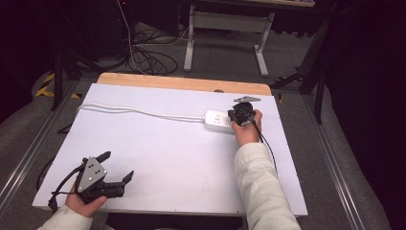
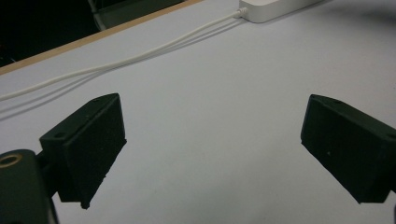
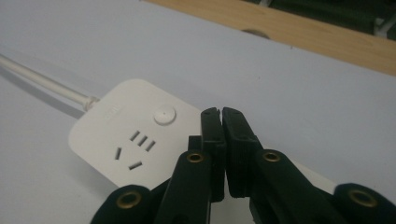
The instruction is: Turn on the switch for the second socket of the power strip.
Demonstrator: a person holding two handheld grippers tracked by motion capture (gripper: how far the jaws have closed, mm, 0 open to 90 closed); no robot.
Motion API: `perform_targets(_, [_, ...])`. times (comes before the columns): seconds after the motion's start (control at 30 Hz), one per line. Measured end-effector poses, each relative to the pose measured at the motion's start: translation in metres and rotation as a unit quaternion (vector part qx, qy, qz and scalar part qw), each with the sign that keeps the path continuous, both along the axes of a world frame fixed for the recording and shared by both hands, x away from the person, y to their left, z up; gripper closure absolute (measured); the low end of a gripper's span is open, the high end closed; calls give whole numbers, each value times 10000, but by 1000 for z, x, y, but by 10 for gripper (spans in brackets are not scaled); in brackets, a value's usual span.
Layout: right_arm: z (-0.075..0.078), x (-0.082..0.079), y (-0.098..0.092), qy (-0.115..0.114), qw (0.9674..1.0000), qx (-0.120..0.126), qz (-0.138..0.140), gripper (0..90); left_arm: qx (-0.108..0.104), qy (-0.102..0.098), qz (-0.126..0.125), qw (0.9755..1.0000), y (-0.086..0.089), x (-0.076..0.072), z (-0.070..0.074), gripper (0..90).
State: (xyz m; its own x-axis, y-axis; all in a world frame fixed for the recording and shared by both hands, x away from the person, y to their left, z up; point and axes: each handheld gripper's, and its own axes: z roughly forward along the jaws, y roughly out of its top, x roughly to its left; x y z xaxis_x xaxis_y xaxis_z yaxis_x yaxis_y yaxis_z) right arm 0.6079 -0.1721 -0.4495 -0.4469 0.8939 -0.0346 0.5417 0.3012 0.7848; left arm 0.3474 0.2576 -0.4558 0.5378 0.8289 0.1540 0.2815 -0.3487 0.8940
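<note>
White power strip (image 1: pixel 218 120) lies flat on the far right part of the desk (image 1: pixel 172 153), which is covered by a pale sheet with a bare wooden edge along the far side. Its white cord (image 1: pixel 139 112) runs off to the left across the sheet, in a long gentle curve toward the far left corner. In the right gripper view the power strip (image 3: pixel 135 140) shows a round button and a group of socket slots on its top face, with the cord entering at its left end. The right gripper (image 1: pixel 238 115) is held over the right end of the strip, in a hand whose white sleeve (image 1: pixel 261 187) reaches in from the near edge. Its jaws are pressed together with nothing between them, the tips just above the strip's top face beside the button; whether they touch the surface cannot be told. The left gripper (image 1: pixel 115 167) sits at the near left corner of the desk, well apart from the strip, held in the other hand at the desk's near edge. Its jaws are spread wide and empty, and in the left gripper view they frame bare sheet, with the cord and the strip's left end far off beyond them.
</note>
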Motion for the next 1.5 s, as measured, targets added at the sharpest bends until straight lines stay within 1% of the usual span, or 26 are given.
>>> perform_targets(0.1, [11,-5,-1,-187,9998,15,101,875,-13,11,1,10000,0,0,0,70])
perform_targets(0.13, [16,-8,-1,-257,9995,9,157,870,-7,0,5,10000,0,0,0,70])
perform_targets(0.37, [26,-15,-2,-353,9991,43,218,835,6,-1,-11,10000,-2,1,0,70])
perform_targets(0.4, [29,-18,-3,-352,9991,81,221,804,5,-1,-11,10000,-2,1,0,70])
perform_targets(0.53, [34,-21,-4,-396,9988,125,271,777,-4,4,-13,10000,-2,2,0,70])
perform_targets(0.57, [38,-24,-5,-452,9984,172,289,751,-3,2,-13,10000,-2,2,0,70])
perform_targets(0.63, [39,-25,-5,-463,9983,208,295,737,14,-14,-22,10000,-2,2,0,70])
perform_targets(0.67, [42,-28,-6,-485,9981,222,303,711,17,-15,-30,10000,-2,2,0,70])
perform_targets(0.8, [46,-33,-5,-478,9979,269,337,657,10,-21,-29,10000,-2,2,0,70])
perform_targets(0.83, [46,-33,-5,-478,9979,269,337,657,14,-25,-29,10000,-2,2,1,70])
perform_targets(0.87, [49,-37,-3,-509,9975,294,395,597,-13,-13,-28,10000,-3,2,0,70])
perform_targets(0.9, [49,-37,-3,-509,9975,294,395,597,-21,-14,-33,10000,-3,2,0,70])
perform_targets(0.93, [50,-38,-3,-526,9973,310,409,562,11,-18,-35,10000,-3,2,1,70])
perform_targets(0.97, [54,-43,-1,-579,9963,359,516,502,-8,-9,-31,10000,-3,2,0,70])
perform_targets(1.03, [58,-49,-1,-640,9952,431,604,443,8,-19,-24,10000,-2,2,1,70])
perform_targets(1.07, [58,-49,-1,-640,9952,431,604,443,-39,-11,-18,10000,-2,2,1,70])
perform_targets(1.1, [63,-57,0,-665,9938,531,714,404,-38,-16,-17,10000,-2,1,1,70])
perform_targets(1.17, [65,-60,0,-682,9932,552,763,388,-36,-27,-13,10000,-2,1,1,70])
perform_targets(1.2, [69,-69,-1,-747,9914,610,882,362,-37,-27,-12,10000,-2,1,1,70])
perform_targets(1.27, [72,-77,-3,-780,9899,696,961,343,-30,-38,-16,10000,-2,2,2,70])
perform_targets(1.33, [73,-85,-6,-810,9884,780,1016,327,-132,-6,-17,9999,-1,1,2,70])
perform_targets(1.37, [73,-85,-6,-810,9884,780,1016,327,-136,-27,-14,9999,0,1,3,70])
perform_targets(1.4, [74,-93,-9,-804,9869,833,1119,309,-183,0,-32,9998,0,1,3,70])
perform_targets(1.43, [74,-93,-9,-804,9869,833,1119,309,-210,-3,-33,9998,0,2,4,70])
perform_targets(1.47, [74,-96,-10,-787,9863,868,1158,299,-242,10,-34,9997,0,2,4,70])
perform_targets(1.5, [74,-100,-11,-786,9858,851,1215,289,-225,8,-38,9997,1,2,4,69])
